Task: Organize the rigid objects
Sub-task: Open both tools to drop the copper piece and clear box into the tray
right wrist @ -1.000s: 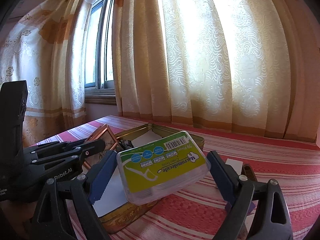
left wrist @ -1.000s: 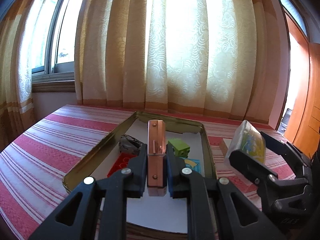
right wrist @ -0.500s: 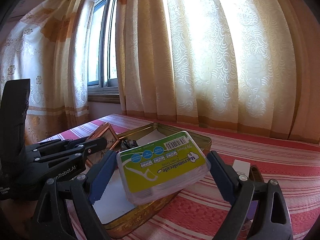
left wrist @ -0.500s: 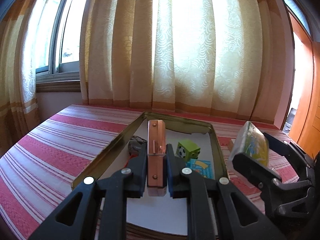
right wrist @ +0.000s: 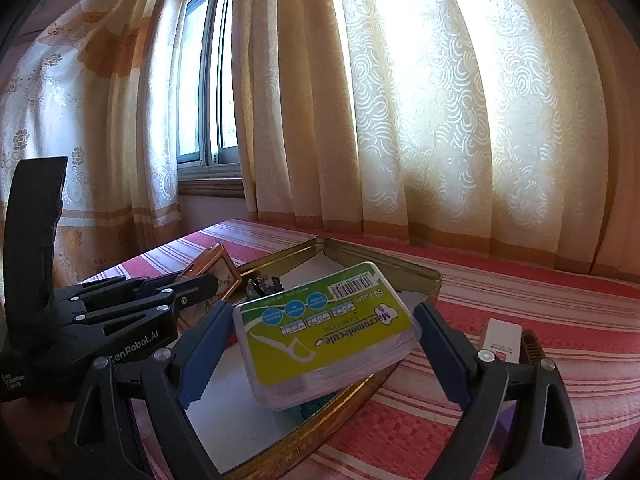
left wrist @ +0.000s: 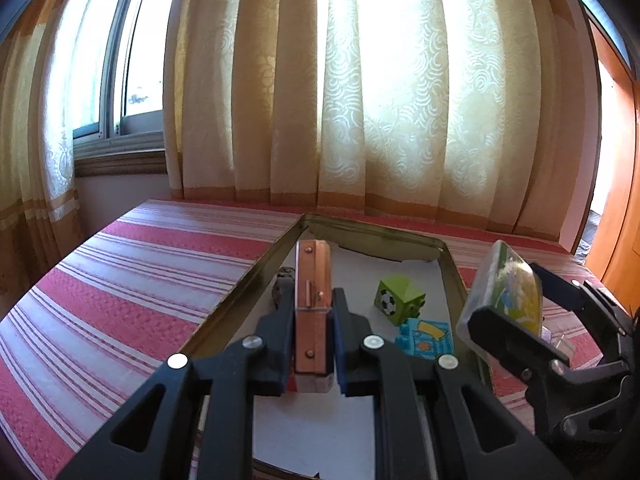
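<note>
My left gripper [left wrist: 313, 344] is shut on a copper-coloured framed clock [left wrist: 313, 304], held edge-on above the near part of a gold metal tray [left wrist: 368, 232]. The clock [right wrist: 218, 274] and left gripper [right wrist: 200, 284] also show in the right wrist view. My right gripper [right wrist: 324, 344] is shut on a clear plastic box of floss picks with a green label [right wrist: 326, 330], held above the tray's right rim [right wrist: 360, 390]. From the left view that box [left wrist: 504, 292] hangs beside the tray's right edge.
In the tray lie a green cube with a football print [left wrist: 398, 300], a blue toy piece [left wrist: 426, 338] and a dark object [left wrist: 284, 284]. A white box [right wrist: 502, 338] and a brown comb-like item [right wrist: 532, 346] lie on the striped red cloth [left wrist: 140, 280]. Curtains hang behind.
Both grippers have shifted slightly over the tray with their loads; the tray appears further right and nearer in the left view. Grips are unchanged.
</note>
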Tool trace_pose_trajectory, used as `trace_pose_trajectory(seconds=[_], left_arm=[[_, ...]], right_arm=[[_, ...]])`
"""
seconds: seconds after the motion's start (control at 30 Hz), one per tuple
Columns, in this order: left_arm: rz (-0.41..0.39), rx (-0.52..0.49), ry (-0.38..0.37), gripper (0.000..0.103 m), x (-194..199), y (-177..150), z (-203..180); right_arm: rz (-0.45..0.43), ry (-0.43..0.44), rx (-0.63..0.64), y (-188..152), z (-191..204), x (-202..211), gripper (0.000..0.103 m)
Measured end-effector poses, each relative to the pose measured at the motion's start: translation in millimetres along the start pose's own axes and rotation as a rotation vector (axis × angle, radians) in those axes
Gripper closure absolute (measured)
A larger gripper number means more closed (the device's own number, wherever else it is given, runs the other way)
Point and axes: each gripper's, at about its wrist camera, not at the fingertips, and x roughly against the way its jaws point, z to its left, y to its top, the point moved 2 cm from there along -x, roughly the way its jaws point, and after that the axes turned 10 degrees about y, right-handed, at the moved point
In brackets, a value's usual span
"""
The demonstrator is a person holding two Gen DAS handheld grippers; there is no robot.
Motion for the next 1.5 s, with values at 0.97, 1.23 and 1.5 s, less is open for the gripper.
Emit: trace_pose_trajectory(seconds=[0.97,1.23,1.5], left_arm=[[0.129,-0.081,0.073,0.084,-47,17,8],[0.046,-0.075,0.126,0.023,-23,17,10],[0.013,-0.044,0.059,0.003,8,7,-12]], right_arm=[[0.224,0.081,-0.115,18,-18,-82,0.010],[0.187,0.047,-0.135,19,-28,-64,0.008],[0.163,-0.045,-0.062,7,-41,-5,0.008]])
